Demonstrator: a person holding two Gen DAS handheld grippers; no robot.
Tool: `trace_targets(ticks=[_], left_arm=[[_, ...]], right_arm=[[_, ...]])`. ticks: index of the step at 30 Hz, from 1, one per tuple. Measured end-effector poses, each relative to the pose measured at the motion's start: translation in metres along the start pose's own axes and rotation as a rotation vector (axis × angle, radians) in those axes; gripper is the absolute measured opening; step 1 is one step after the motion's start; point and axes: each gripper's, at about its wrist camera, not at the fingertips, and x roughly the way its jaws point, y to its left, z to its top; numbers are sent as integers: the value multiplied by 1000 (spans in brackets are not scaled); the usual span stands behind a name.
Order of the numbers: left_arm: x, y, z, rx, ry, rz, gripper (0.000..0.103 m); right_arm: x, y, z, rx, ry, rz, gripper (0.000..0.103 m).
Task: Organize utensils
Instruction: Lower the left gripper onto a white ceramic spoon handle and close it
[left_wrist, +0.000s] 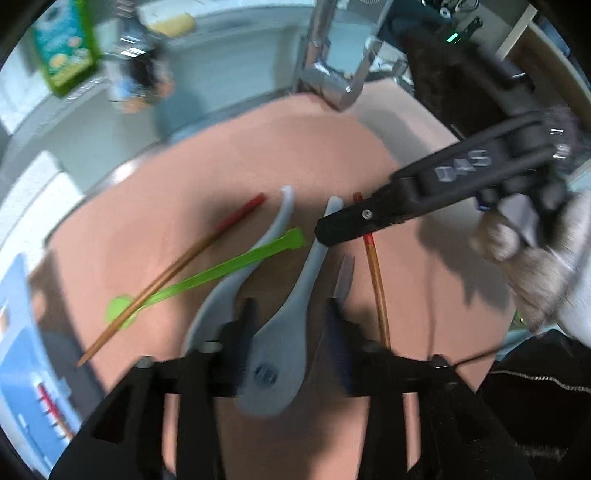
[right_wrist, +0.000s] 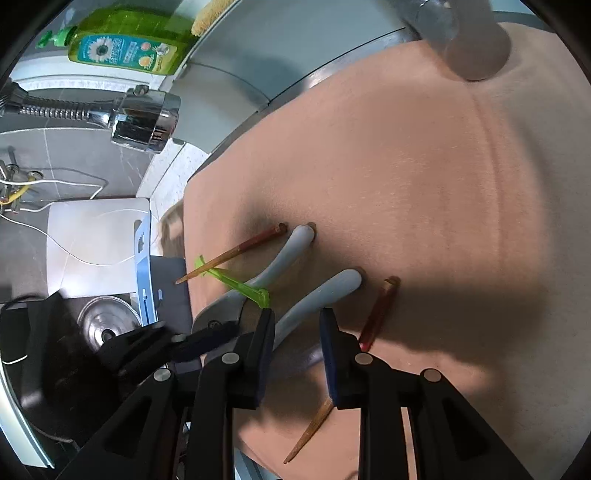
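Note:
On a salmon-pink cloth (left_wrist: 221, 166) lie two grey spoons, a green plastic pick (left_wrist: 207, 275) and two red-ended wooden chopsticks. My left gripper (left_wrist: 291, 317) is open, its fingers either side of the nearer grey spoon (left_wrist: 291, 325). The second grey spoon (left_wrist: 229, 284) lies to its left, under the pick. One chopstick (left_wrist: 173, 269) crosses the pick; the other (left_wrist: 376, 284) lies to the right. My right gripper (right_wrist: 297, 325) is open above the nearer spoon's handle (right_wrist: 317, 299), and it shows in the left wrist view (left_wrist: 343, 225). The right chopstick (right_wrist: 376, 314) passes under its right finger.
A chrome faucet (left_wrist: 332, 74) rises at the cloth's far edge. A green dish-soap bottle (right_wrist: 125, 48) and a yellow sponge (left_wrist: 173, 24) sit behind the sink. A blue holder (right_wrist: 144, 266) stands left of the cloth, with a sink drain (right_wrist: 107, 325) below it.

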Motion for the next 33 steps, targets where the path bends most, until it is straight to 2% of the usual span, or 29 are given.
trace_targets(ticks=[4,9,12,15,17,19,21,24,28,33], left_arm=[[-18,-1,-24,40,-7,53,50],[-18,-15,-40,133,-2,110,50],[-11,-23,-45,201,2,139,41],[-1,-27,-44,240,11,159,40],[4,-27,-44,259,17,164,39],[10,-23,-44,275,31,169,29],[16,-18,-42,273,41,173,25],[21,-12,-41,258,44,153,23],[25,-11,-36,263,53,136,14],[31,-9,-28,248,43,104,11]], right_arm=[[6,3,2,-9,11,-5,27],[14,2,4,5,20,1,27],[16,2,6,13,18,6,27],[17,5,8,15,19,2,27],[18,3,9,30,21,10,27],[18,2,10,45,22,19,27],[18,1,10,54,19,22,27],[17,1,10,51,10,19,27],[17,2,11,57,-1,17,27],[16,2,6,64,0,28,27]])
